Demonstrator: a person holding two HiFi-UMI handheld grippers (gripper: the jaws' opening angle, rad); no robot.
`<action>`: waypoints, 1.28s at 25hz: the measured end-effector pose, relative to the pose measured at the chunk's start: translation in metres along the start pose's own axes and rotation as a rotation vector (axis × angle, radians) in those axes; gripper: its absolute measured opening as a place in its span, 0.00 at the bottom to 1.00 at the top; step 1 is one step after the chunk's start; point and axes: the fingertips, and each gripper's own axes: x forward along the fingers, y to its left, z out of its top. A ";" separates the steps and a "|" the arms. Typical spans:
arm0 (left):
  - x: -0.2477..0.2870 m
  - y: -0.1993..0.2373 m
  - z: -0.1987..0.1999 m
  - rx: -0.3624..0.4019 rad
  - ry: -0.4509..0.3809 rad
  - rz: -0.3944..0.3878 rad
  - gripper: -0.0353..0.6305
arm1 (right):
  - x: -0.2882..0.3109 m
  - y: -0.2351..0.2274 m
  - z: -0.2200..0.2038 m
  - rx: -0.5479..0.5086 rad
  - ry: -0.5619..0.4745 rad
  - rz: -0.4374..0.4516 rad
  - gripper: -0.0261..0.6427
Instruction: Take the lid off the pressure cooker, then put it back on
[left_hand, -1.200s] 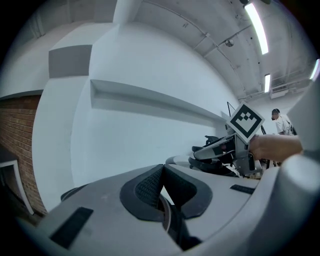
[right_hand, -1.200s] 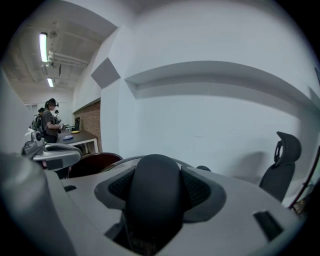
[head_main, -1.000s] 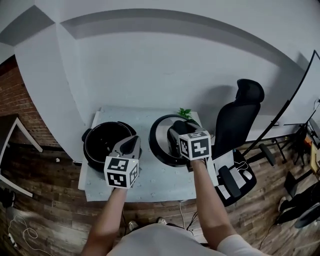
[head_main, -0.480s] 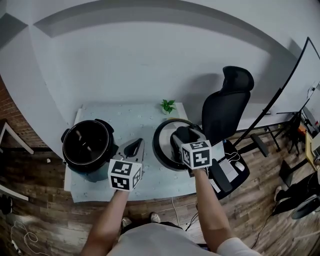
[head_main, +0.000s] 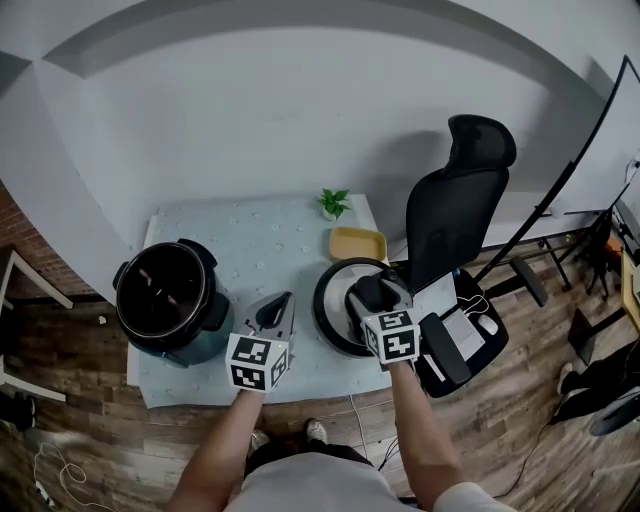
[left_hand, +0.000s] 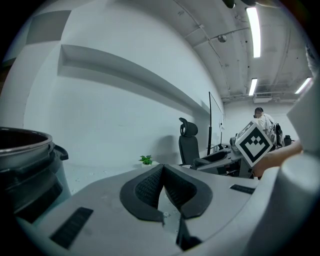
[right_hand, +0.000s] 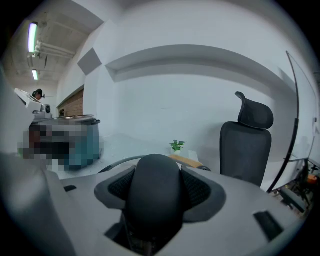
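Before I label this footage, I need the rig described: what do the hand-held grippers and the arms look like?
The left hand-held gripper and right hand-held gripper match: pale grey plastic shells with black ribbed pads, each carrying a white cube printed with black square markers. No cables show. The person wears a white short-sleeved top; the forearms are uncovered.

Lid (head_main: 328, 305) mid prob. behind right hand-held gripper (head_main: 372, 293), head view
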 end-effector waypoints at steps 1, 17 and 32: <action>0.002 0.000 -0.006 -0.001 0.007 -0.002 0.07 | 0.002 0.000 -0.007 0.001 0.005 0.001 0.45; 0.004 -0.001 -0.057 -0.048 0.094 0.005 0.07 | 0.033 0.007 -0.065 -0.001 0.059 0.037 0.45; 0.003 0.003 -0.060 -0.057 0.112 0.013 0.07 | 0.041 0.012 -0.072 -0.060 0.080 0.027 0.45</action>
